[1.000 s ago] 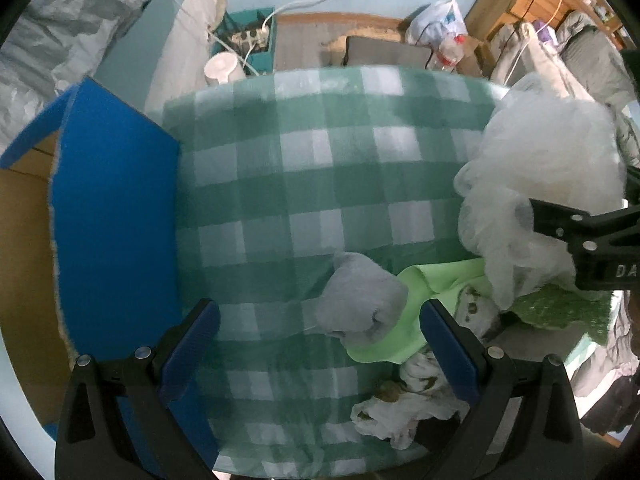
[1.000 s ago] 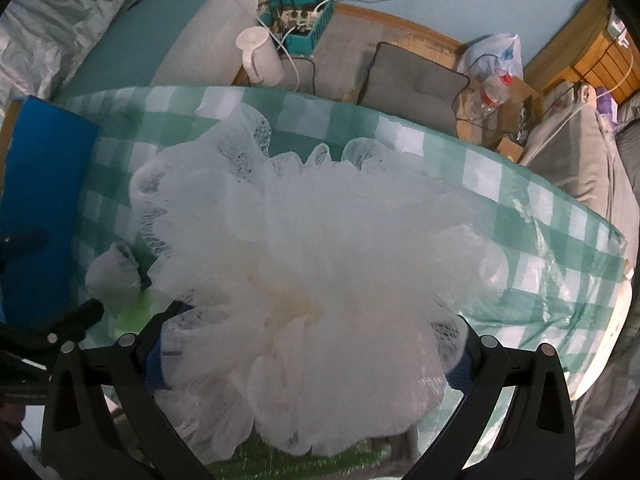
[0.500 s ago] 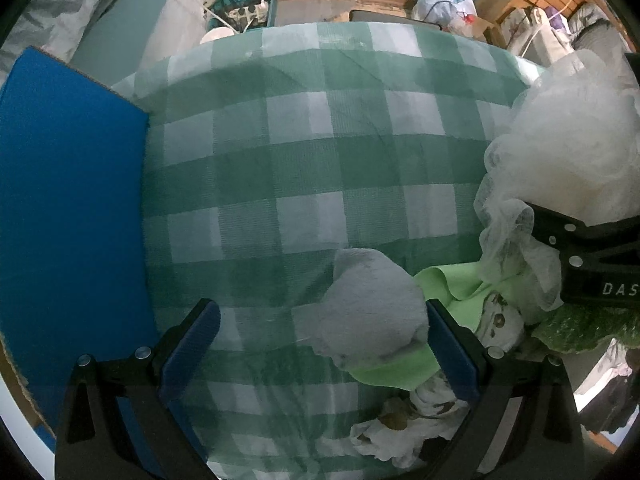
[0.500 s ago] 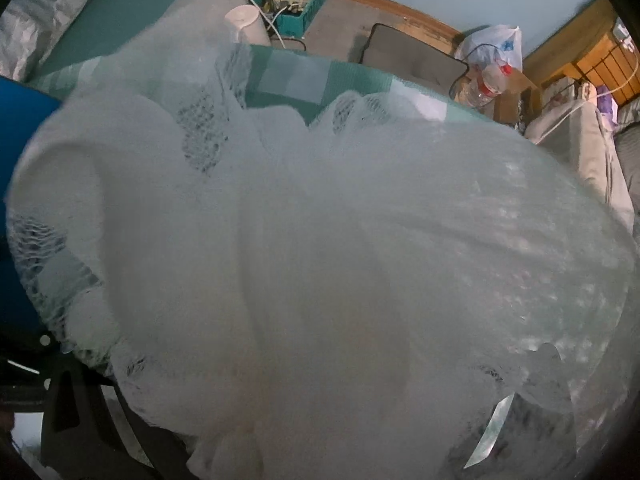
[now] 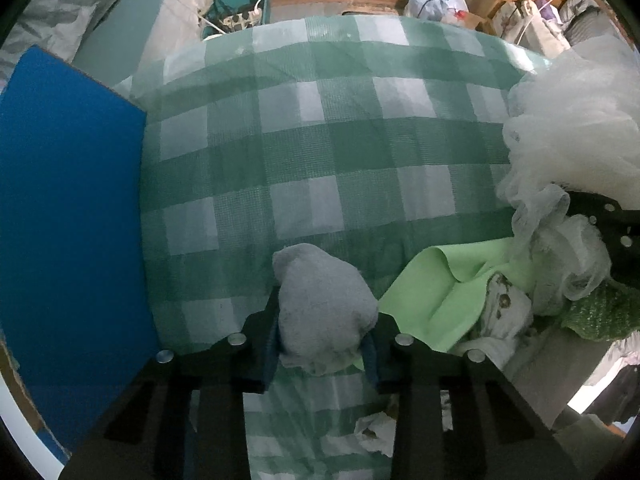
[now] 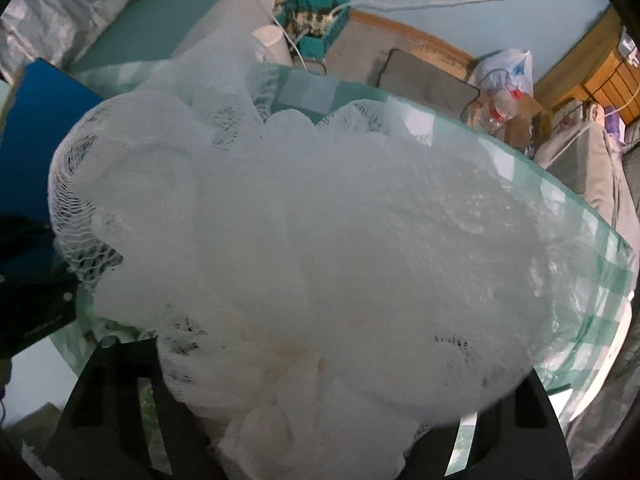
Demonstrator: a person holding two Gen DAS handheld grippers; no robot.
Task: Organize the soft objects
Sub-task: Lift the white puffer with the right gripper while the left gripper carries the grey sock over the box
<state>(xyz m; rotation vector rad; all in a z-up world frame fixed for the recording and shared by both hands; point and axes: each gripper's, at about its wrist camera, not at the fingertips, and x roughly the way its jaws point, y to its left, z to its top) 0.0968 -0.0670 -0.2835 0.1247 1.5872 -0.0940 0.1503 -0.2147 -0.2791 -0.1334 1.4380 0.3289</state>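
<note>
Closest in, the left tongs (image 5: 324,344) point straight down and have just been closing; their blue pads (image 5: 272,344) now pinch a small grey sock (image 5: 324,308), balled up, which sits on the green-and-white checked cloth (image 5: 320,152) covering the bench. Just to the right of the sock lies a light green cloth (image 5: 424,300), one edge of it tucked under the sock, and beside that a crumpled white rag with dark spots (image 5: 504,308). Another scrap of white rag (image 5: 376,432) lies nearer still, below the left tongs. A dark green knitted piece (image 5: 600,312) lies at the right edge of the pile.

The right tongs (image 6: 320,420) also point down, and their jaws have just been closing around a big white mesh bath puff (image 6: 304,248). The puff fills nearly the whole of the right wrist view and hides the fingertips, so I cannot tell for sure whether the pads are pressing it, though it bulges out between the two black arms. In the left wrist view the same puff (image 5: 576,128) billows over the right side of the bench, above the pile of cloths.

To the left of the bench stands a blue board (image 5: 68,240), its edge against the checked cloth. Beyond the far edge of the bench are a teal basket of plugs and cables (image 6: 316,28), a grey cushion (image 6: 424,80) on the floor, a white plastic bag (image 6: 504,68) and some wooden furniture (image 6: 600,76) against the pale blue wall.
</note>
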